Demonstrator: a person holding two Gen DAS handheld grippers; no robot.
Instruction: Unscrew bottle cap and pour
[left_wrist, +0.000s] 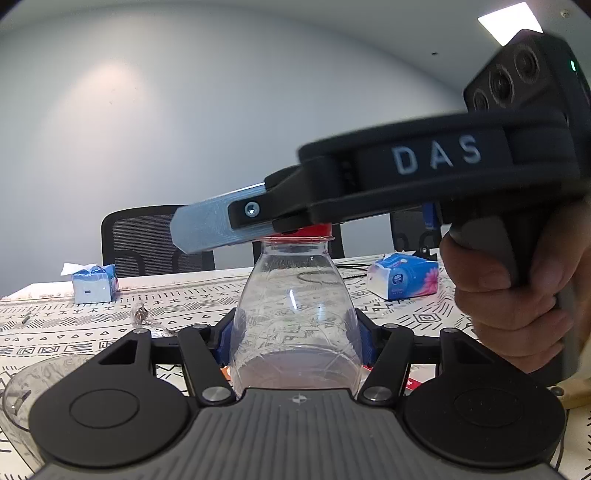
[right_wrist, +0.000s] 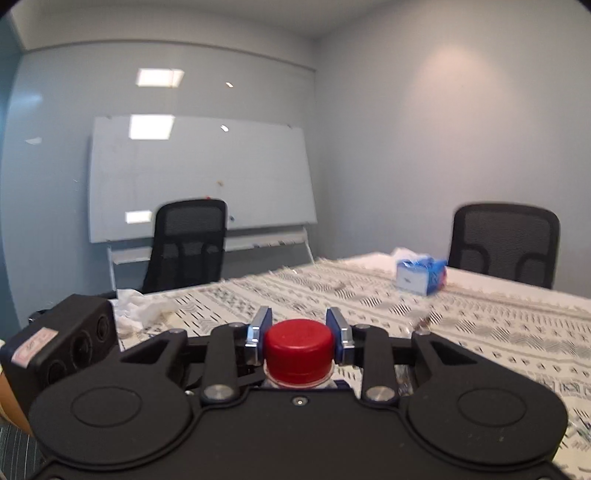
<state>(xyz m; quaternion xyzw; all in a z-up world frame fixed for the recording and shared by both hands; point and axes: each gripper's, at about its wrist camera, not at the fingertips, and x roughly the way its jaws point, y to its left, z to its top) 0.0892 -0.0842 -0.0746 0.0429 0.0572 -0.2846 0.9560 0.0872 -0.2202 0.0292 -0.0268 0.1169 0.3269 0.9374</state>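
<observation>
A clear plastic bottle (left_wrist: 295, 314) stands upright between the blue pads of my left gripper (left_wrist: 295, 341), which is shut on its body. Its red cap (left_wrist: 317, 231) shows in the left wrist view, mostly hidden behind a grey finger (left_wrist: 207, 229) of the right gripper, which reaches in from the right, held by a hand (left_wrist: 517, 295). In the right wrist view the red cap (right_wrist: 298, 349) sits between the two pads of my right gripper (right_wrist: 299, 322), which is shut on its sides. Only the neck of the bottle shows below the cap there.
A clear cup (left_wrist: 22, 387) stands at the lower left on the patterned tablecloth (left_wrist: 184, 295). Two tissue packs (left_wrist: 94, 282) (left_wrist: 404, 275) lie further back. Crumpled tissue (right_wrist: 140, 306) lies at the table's left edge, with black chairs (right_wrist: 188, 243) behind.
</observation>
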